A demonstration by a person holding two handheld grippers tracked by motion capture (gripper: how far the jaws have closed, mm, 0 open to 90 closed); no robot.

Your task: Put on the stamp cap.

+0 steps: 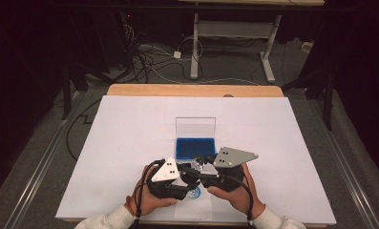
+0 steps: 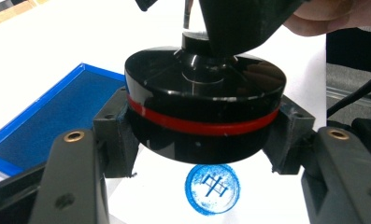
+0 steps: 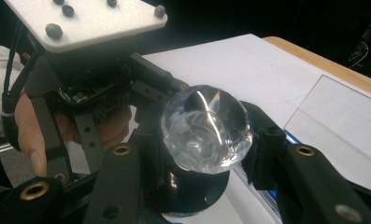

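Observation:
A stamp with a round black base (image 2: 205, 112) ringed in red and a clear faceted knob (image 3: 205, 128) hangs just above the white sheet (image 1: 130, 143). My left gripper (image 2: 204, 140) is shut on the base, one pad on each side. My right gripper (image 3: 204, 144) is shut on the knob from above. In the high view both grippers meet over the stamp (image 1: 195, 167) near the front edge. A round blue imprint (image 2: 212, 188) with a character in it lies on the paper directly under the base.
A blue ink pad (image 1: 194, 147) sits just beyond the grippers, its clear lid (image 1: 195, 127) standing upright behind it. The white sheet covers a wooden table (image 1: 192, 89). Cables and a desk frame lie on the floor beyond.

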